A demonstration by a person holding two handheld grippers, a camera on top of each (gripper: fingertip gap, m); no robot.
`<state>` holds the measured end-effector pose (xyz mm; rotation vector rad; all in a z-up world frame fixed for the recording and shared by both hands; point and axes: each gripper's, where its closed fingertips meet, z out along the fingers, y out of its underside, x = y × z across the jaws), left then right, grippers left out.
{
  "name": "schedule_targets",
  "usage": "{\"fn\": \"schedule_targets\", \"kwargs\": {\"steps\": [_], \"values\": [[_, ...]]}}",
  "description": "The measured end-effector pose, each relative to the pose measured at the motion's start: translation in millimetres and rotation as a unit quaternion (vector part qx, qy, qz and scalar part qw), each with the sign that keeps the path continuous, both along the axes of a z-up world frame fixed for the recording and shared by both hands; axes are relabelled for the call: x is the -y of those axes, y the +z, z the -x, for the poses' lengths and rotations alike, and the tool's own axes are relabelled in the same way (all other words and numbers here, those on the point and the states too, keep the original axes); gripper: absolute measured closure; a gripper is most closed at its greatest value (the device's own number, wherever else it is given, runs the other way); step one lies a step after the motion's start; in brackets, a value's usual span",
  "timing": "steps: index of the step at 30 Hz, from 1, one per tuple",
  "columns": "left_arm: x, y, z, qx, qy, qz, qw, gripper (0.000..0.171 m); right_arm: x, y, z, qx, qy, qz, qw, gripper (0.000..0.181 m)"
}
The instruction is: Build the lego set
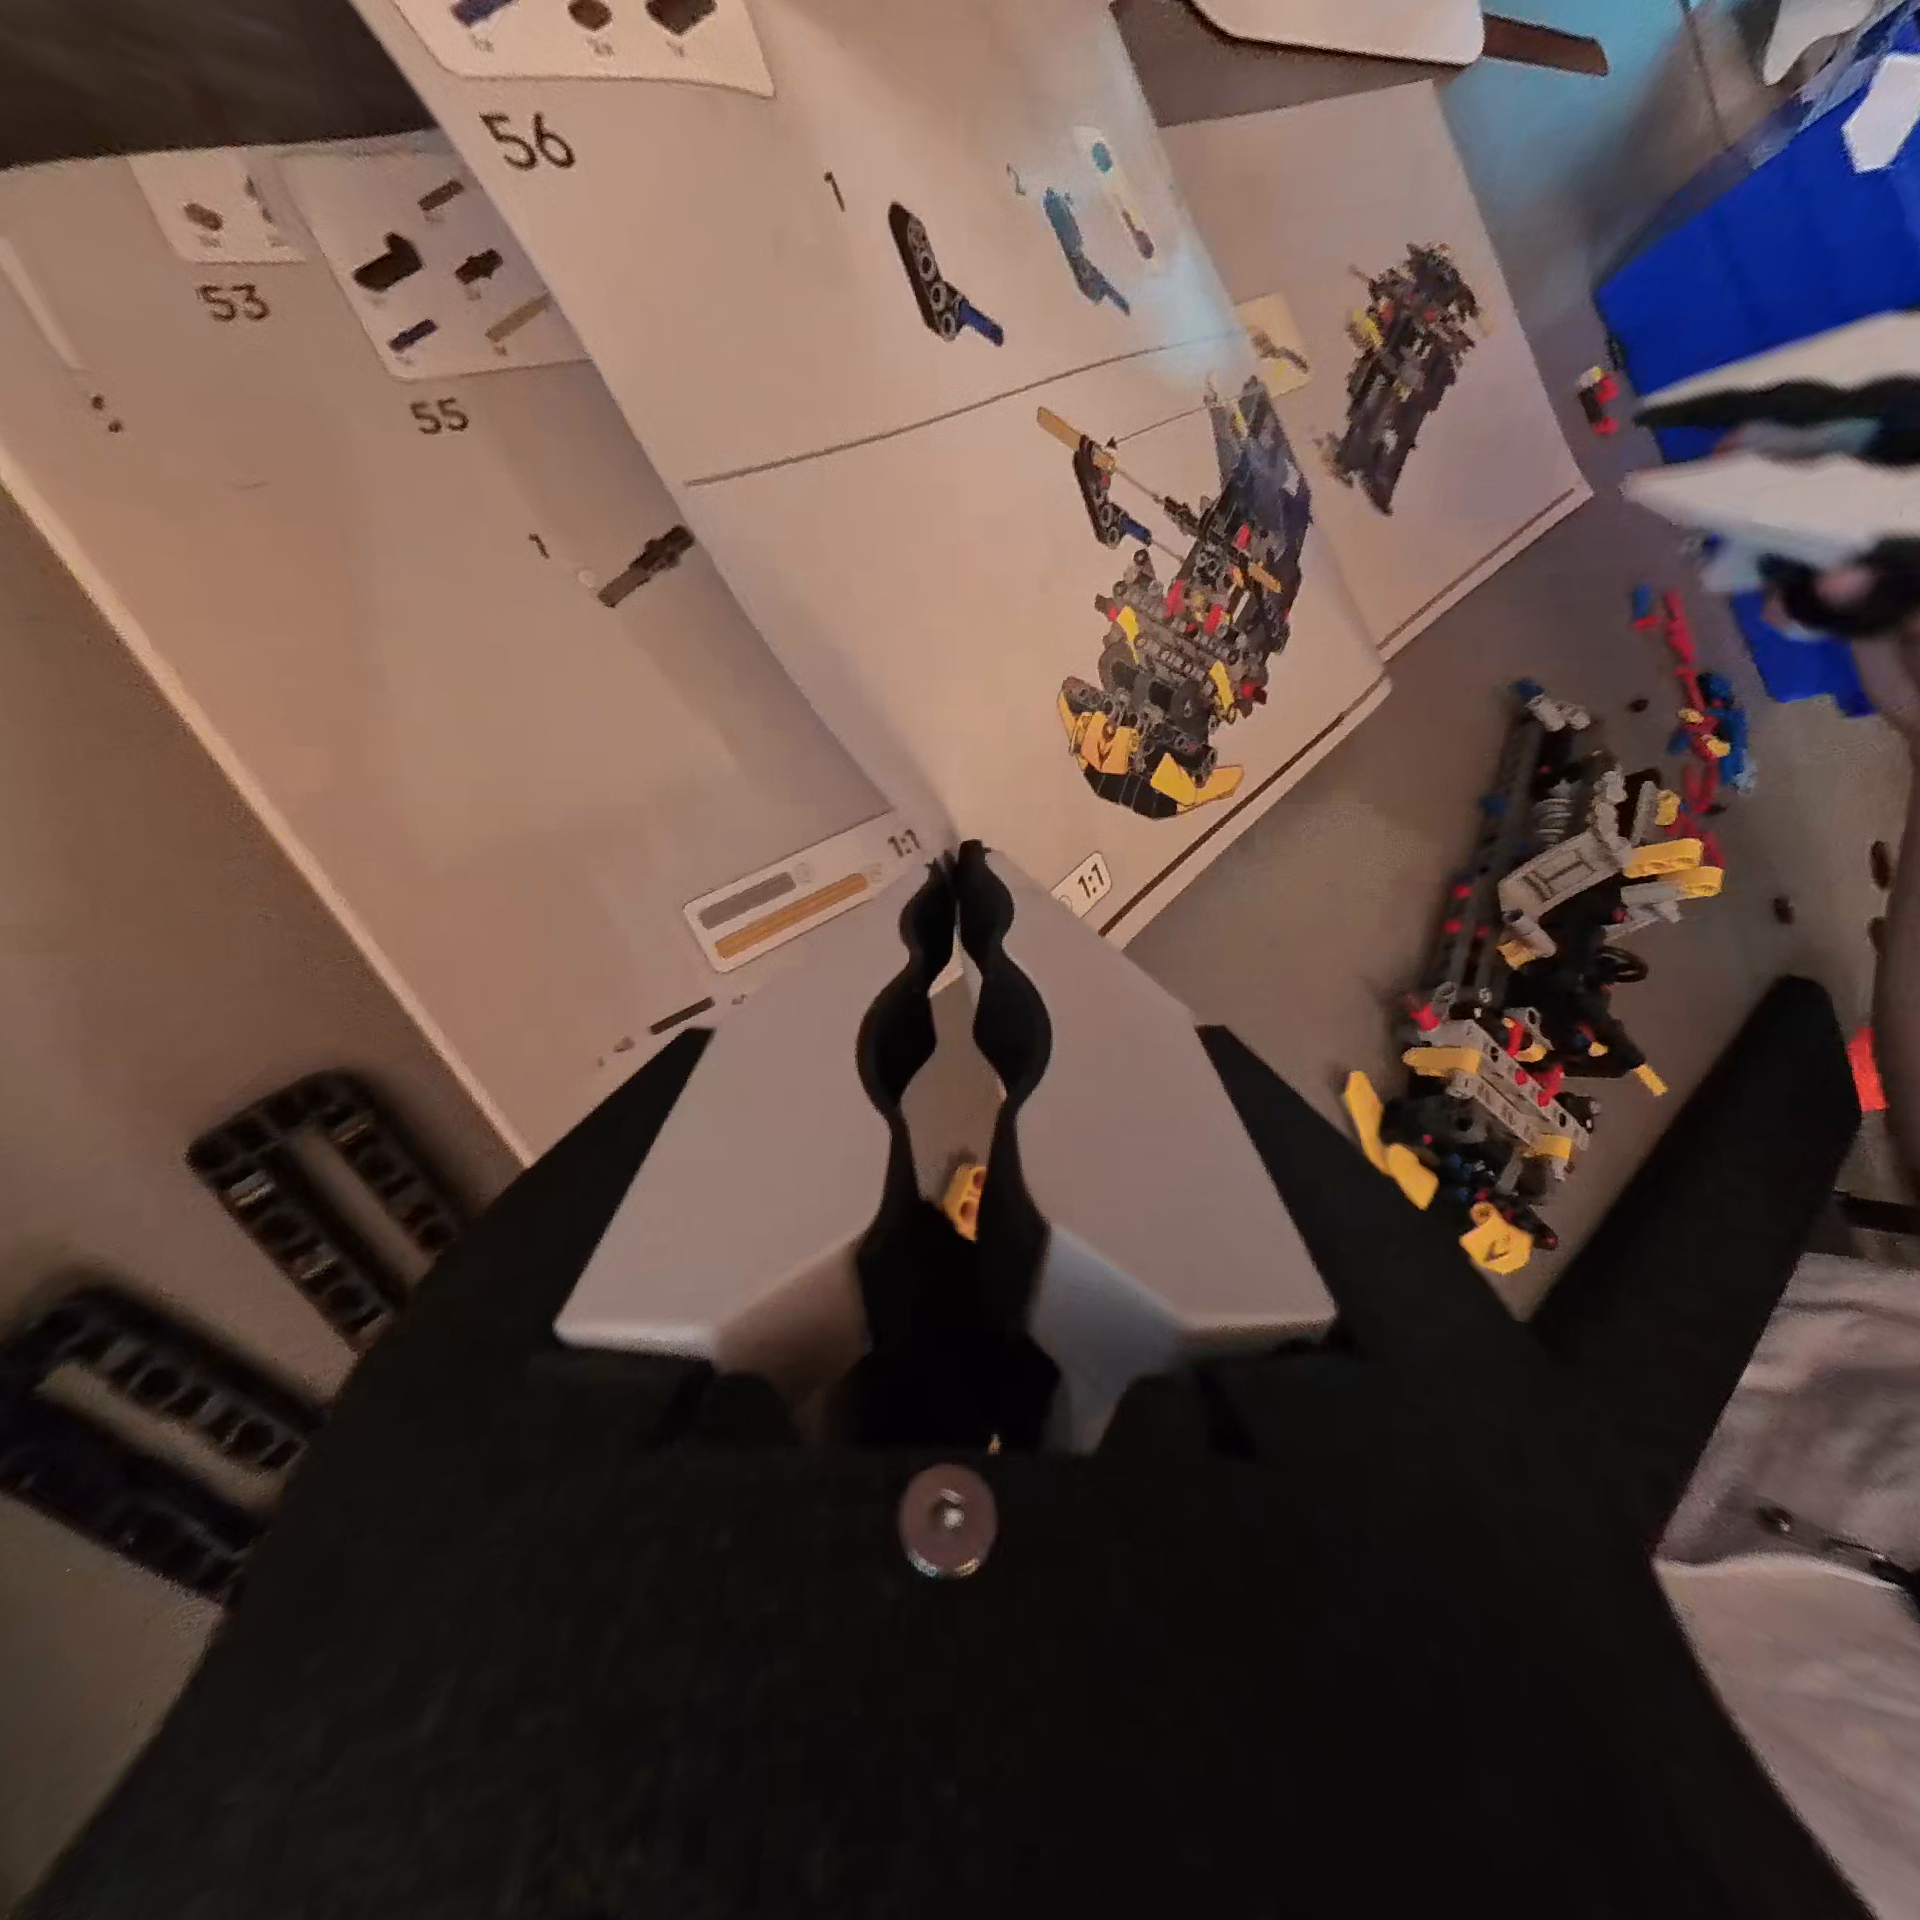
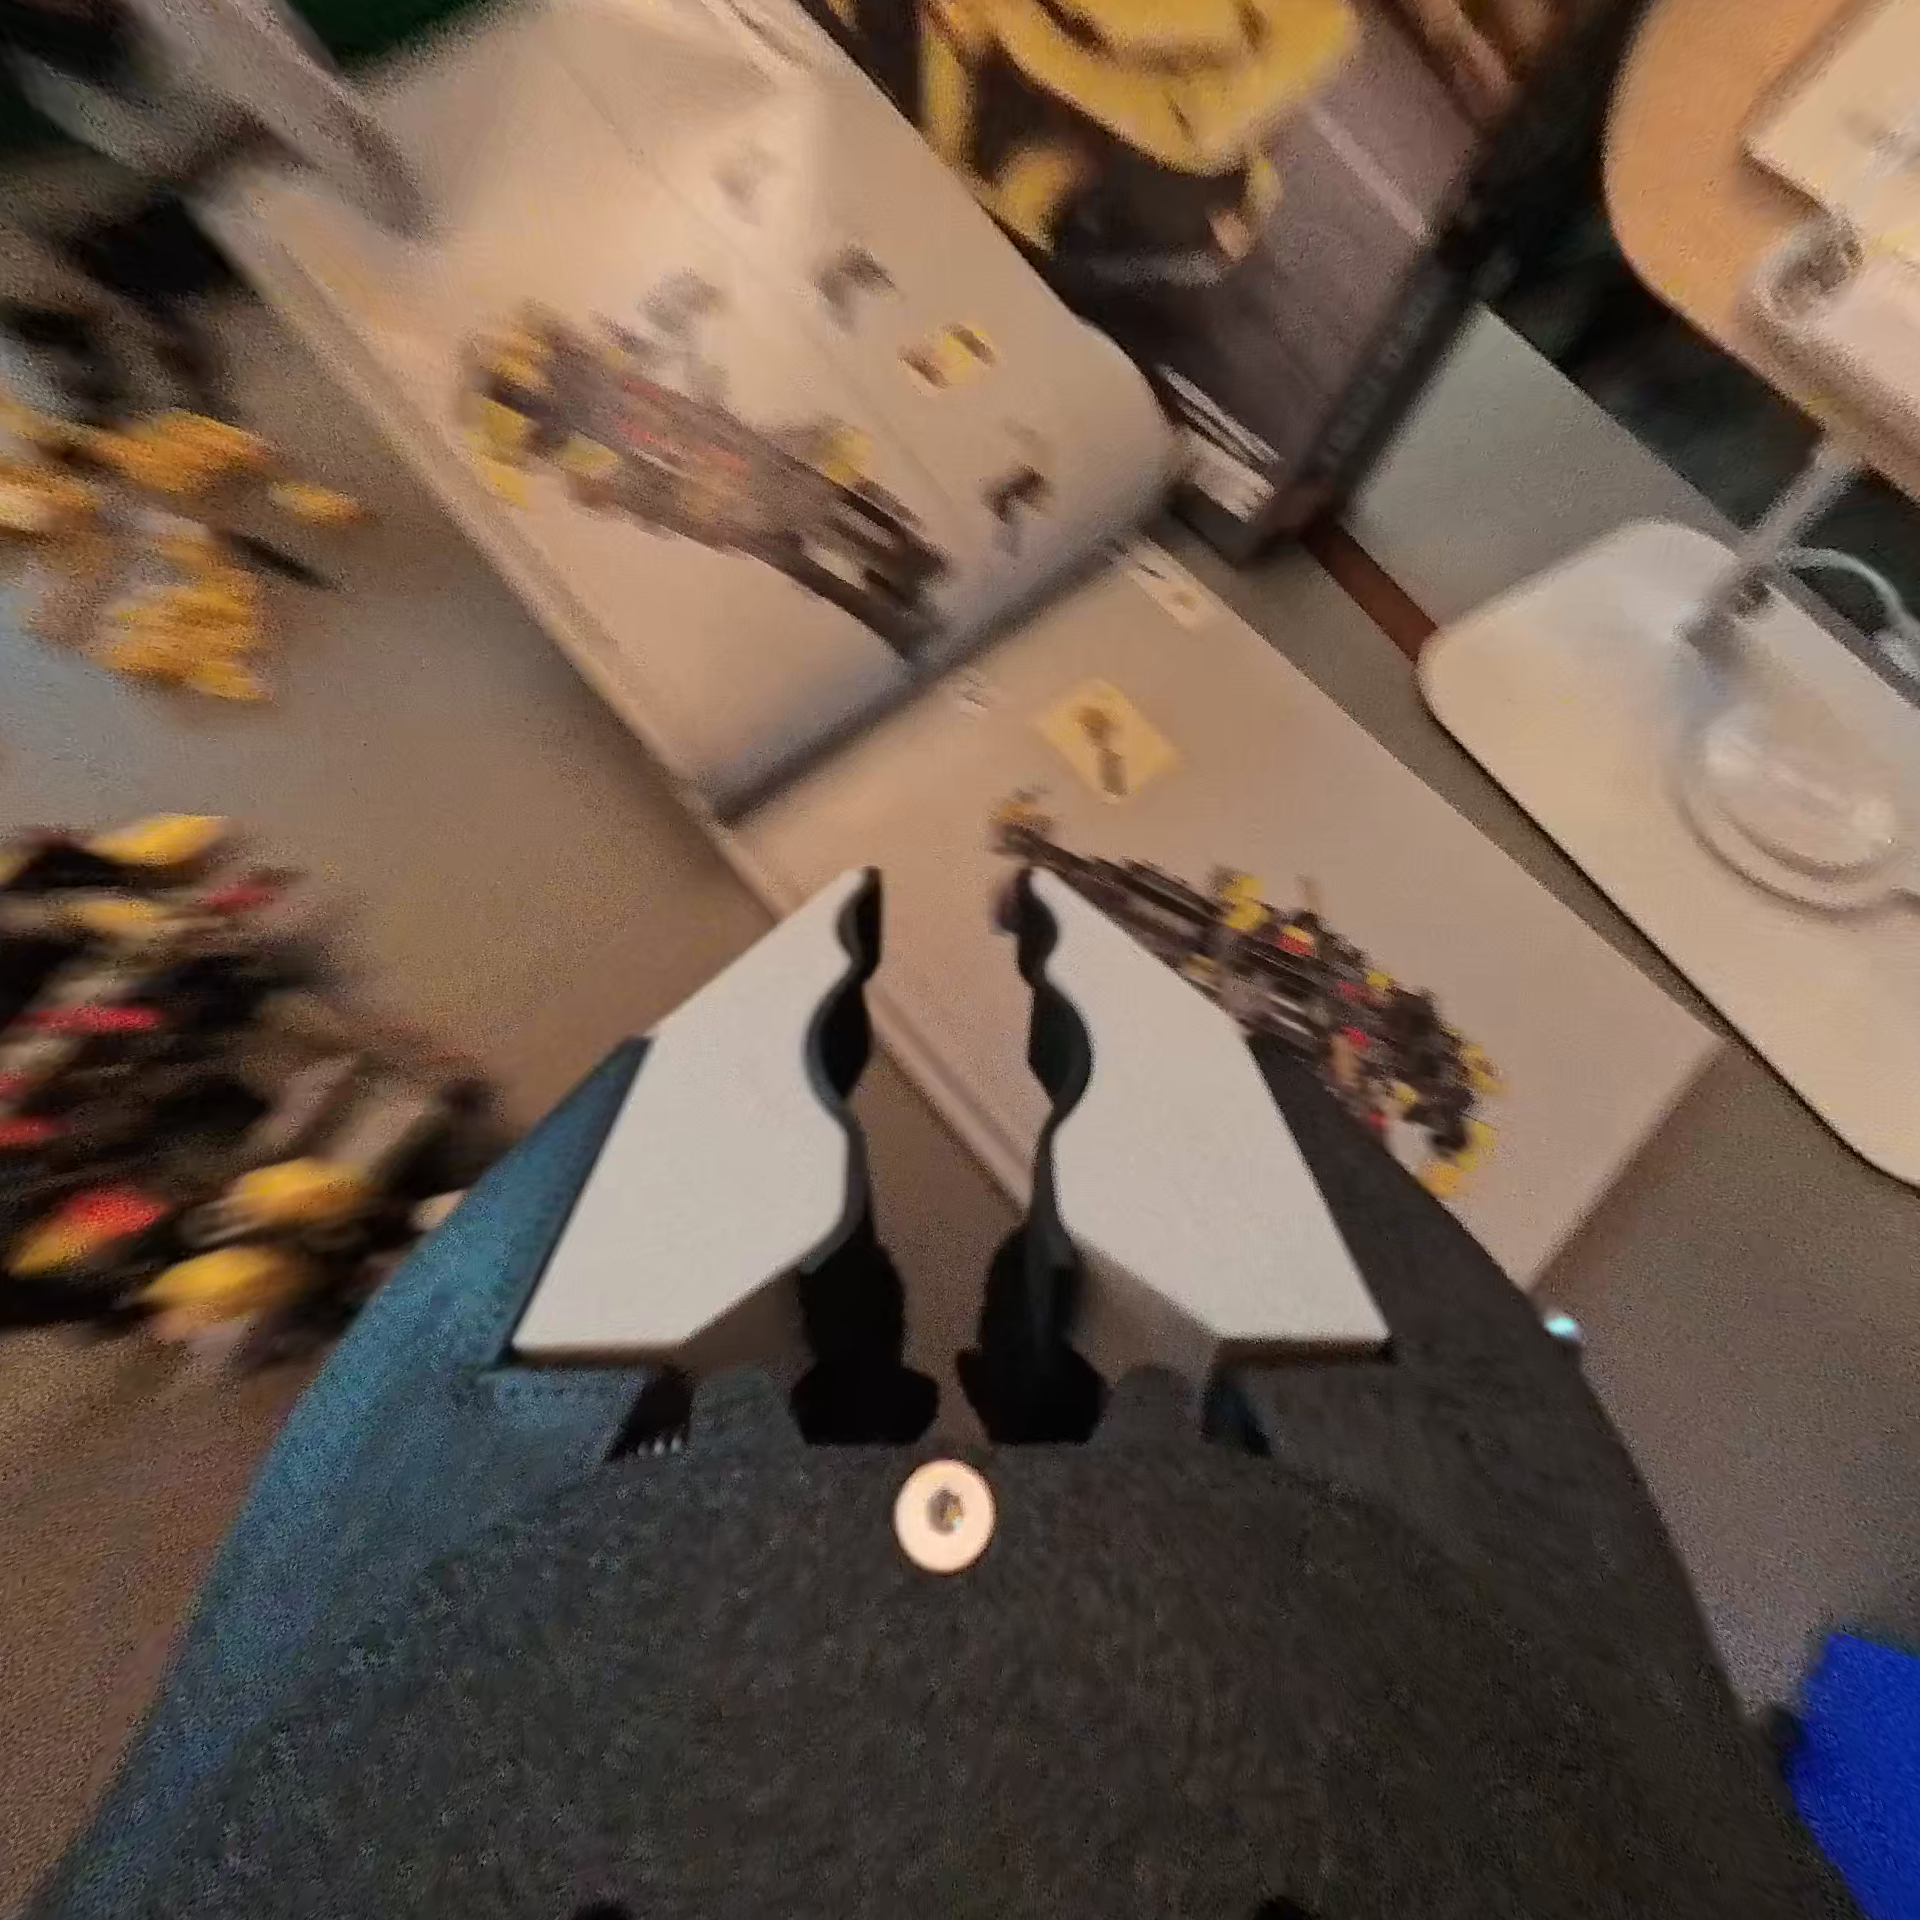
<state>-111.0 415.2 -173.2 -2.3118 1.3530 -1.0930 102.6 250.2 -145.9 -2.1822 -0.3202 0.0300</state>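
The left gripper point(image 1: 958, 868) is clenched on a small yellow Lego piece point(image 1: 966, 1200) above the instruction booklet point(image 1: 831, 436); the right gripper point(image 2: 945, 894) is held released.

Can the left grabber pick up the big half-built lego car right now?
Probably not yet. The left gripper is shut on a small yellow piece and sits over the instruction book. The half-built model lies off to its side, with nothing blocking the way.

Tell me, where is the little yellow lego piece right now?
In the left wrist view, the little yellow piece sits pinched between the left gripper's shut fingers, near their base, above the open instruction booklet.
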Motion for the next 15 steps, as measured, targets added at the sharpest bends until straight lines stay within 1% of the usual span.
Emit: {"fn": "schedule_targets", "kwargs": {"steps": [1, 2, 3, 4, 6, 8, 10, 13, 15], "values": [[-1, -2, 2, -0.005, 0.001, -0.003, 1.000, 0.171, -9, -14, -17, 0.020, -0.023, 0.021, 0.999, 0.167], [-2, -4, 3, -0.008, 0.001, -0.005, 1.000, 0.171, -16, -29, -29, 0.034, -0.031, 0.044, 0.998, 0.170], [-3, -7, 4, -0.011, 0.001, -0.007, 1.000, 0.171, -21, -42, -35, 0.041, -0.032, 0.069, 0.996, 0.178], [-3, -9, 5, -0.015, 0.001, -0.007, 1.000, 0.171, -26, -51, -39, 0.046, -0.035, 0.082, 0.995, 0.181], [-5, -13, 6, -0.020, 0.004, -0.009, 1.000, 0.171, -34, -61, -43, 0.054, -0.044, 0.085, 0.994, 0.181], [-4, -18, 5, -0.026, 0.006, -0.010, 1.000, 0.171, -33, -73, -49, 0.073, -0.056, 0.111, 0.990, 0.181], [-12, -23, 9, -0.045, 0.020, -0.031, 0.998, 0.171, -33, -75, -50, 0.074, -0.062, 0.107, 0.990, 0.181], [-33, -34, 27, -0.091, 0.046, -0.077, 0.992, 0.171, -32, -76, -50, 0.053, -0.069, 0.104, 0.991, 0.181], [-33, -37, 32, -0.095, 0.047, -0.071, 0.992, 0.171, -32, -76, -50, 0.038, -0.075, 0.105, 0.991, 0.181]]}}
